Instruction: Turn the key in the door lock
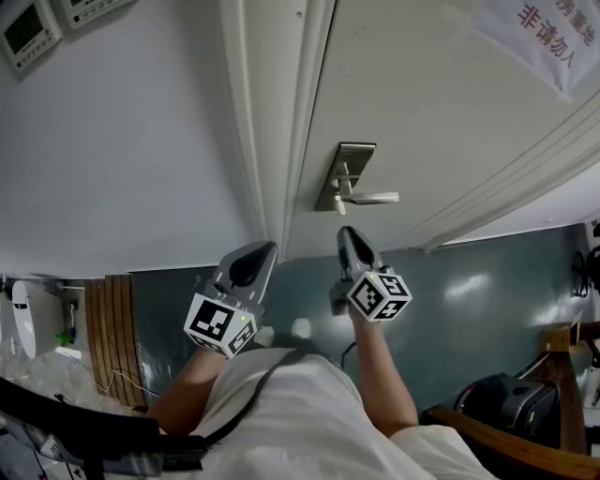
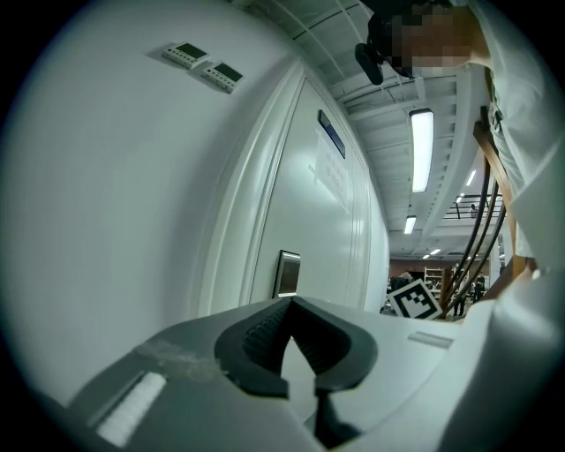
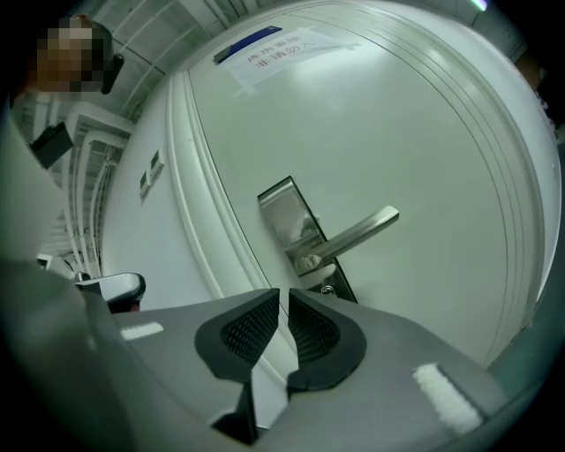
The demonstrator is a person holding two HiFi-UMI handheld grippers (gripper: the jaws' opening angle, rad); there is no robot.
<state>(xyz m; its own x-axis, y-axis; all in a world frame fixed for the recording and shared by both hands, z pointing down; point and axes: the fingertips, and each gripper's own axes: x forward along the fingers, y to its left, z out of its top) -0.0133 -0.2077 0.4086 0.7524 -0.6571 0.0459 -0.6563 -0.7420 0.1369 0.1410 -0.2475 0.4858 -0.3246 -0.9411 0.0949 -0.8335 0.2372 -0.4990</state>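
Observation:
The white door (image 1: 441, 112) carries a steel lock plate (image 1: 345, 176) with a lever handle (image 1: 375, 198) that points right. In the right gripper view the lock plate (image 3: 296, 231) and handle (image 3: 355, 233) are just ahead, with a small round lock cylinder (image 3: 328, 290) below the lever; I see no key in it. My right gripper (image 1: 348, 233) hangs just below the plate, and its jaws (image 3: 284, 293) are open by a narrow slit with nothing between them. My left gripper (image 1: 255, 255) is at the door frame to the left, shut and empty (image 2: 292, 302).
The door frame (image 1: 272, 122) runs between the wall and the door. Two wall control panels (image 1: 28, 28) are at upper left. A paper notice (image 1: 539, 33) is stuck on the door. A wooden chair (image 1: 511, 445) and a black bag (image 1: 506, 401) stand at lower right.

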